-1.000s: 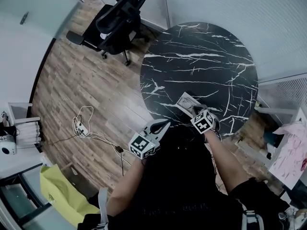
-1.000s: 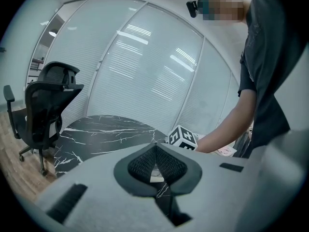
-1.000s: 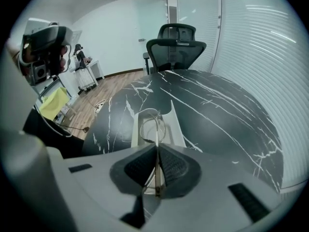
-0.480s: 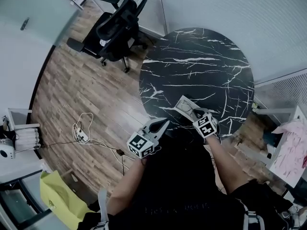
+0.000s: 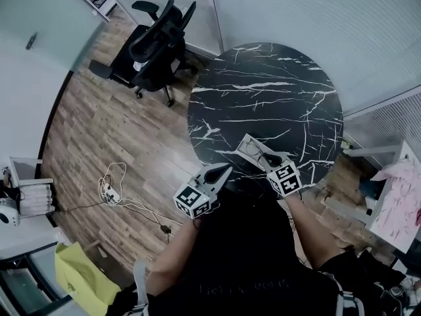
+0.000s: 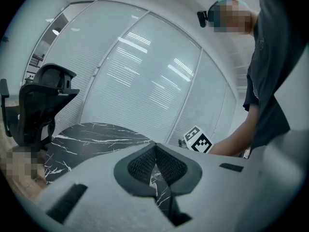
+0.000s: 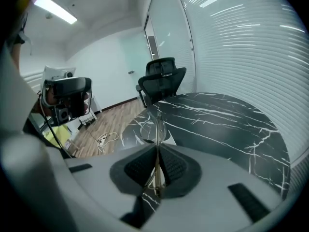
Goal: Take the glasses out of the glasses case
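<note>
The glasses case (image 5: 248,146), pale grey and lying open, rests near the front edge of the round black marble table (image 5: 276,91). My right gripper (image 5: 269,160) sits just beside it on the person's side, shut on the glasses (image 7: 153,124). A thin temple arm runs between the pads, and the clear lenses hang ahead of the right gripper (image 7: 157,150) above the tabletop. My left gripper (image 5: 225,169) hovers at the table's front edge, left of the case. In its own view the left gripper (image 6: 154,151) is shut with nothing between its pads.
A black office chair (image 5: 154,41) stands on the wood floor left of the table. Cables and a power strip (image 5: 112,183) lie on the floor at the lower left. Blinded glass walls close off the far side, and a yellow bag (image 5: 79,268) sits at the bottom left.
The right gripper has drawn back a little from the case toward the person, with the glasses in it. The left gripper has stayed at the table edge.
</note>
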Available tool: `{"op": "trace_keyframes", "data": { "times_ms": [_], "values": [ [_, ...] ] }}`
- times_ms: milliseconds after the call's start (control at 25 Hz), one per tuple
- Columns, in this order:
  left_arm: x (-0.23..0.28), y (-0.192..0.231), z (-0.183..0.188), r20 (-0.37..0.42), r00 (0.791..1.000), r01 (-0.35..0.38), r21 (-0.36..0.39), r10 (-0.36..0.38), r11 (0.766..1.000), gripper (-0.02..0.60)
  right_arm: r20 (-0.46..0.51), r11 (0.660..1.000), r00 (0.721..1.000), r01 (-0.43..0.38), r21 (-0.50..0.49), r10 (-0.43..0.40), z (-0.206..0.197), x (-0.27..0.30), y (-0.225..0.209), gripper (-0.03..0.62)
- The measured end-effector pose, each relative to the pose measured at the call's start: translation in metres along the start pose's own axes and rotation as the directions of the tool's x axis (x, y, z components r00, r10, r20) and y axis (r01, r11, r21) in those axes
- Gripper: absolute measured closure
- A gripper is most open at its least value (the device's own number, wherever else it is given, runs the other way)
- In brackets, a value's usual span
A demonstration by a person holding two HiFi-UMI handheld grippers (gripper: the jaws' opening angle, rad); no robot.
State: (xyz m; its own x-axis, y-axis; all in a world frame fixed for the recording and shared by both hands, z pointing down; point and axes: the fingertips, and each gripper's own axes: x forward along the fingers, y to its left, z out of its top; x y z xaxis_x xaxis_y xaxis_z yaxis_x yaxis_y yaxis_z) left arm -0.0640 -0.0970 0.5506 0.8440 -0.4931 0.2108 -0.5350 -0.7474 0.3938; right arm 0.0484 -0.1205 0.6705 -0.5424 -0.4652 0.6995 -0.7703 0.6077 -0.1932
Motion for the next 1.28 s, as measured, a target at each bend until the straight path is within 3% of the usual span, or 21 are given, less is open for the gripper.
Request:
{"op": "trace_keyframes", "data": {
  "times_ms": [800, 1040, 1280],
  "values": [
    [0.005, -0.01, 0.014, 0.039, 0.999, 0.035, -0.031, -0.033, 0.999, 0.563, 0.216, 0.991, 0.976, -0.064, 0.117, 0.038, 0.026, -0.074, 0.019, 0.554],
    [0.007, -0.016, 0.018, 0.052, 0.998, 0.048, -0.029, -0.046, 0.998, 0.563, 0.312, 0.986, 0.949, -0.093, 0.142, 0.045, 0.034, -0.096, 0.02, 0.554],
    [0.006, -0.02, 0.022, 0.066, 0.997, 0.053, -0.027, -0.051, 0.998, 0.563, 0.386, 0.982, 0.916, -0.16, 0.096, 0.112, 0.044, -0.117, 0.036, 0.554]
  ]
}}
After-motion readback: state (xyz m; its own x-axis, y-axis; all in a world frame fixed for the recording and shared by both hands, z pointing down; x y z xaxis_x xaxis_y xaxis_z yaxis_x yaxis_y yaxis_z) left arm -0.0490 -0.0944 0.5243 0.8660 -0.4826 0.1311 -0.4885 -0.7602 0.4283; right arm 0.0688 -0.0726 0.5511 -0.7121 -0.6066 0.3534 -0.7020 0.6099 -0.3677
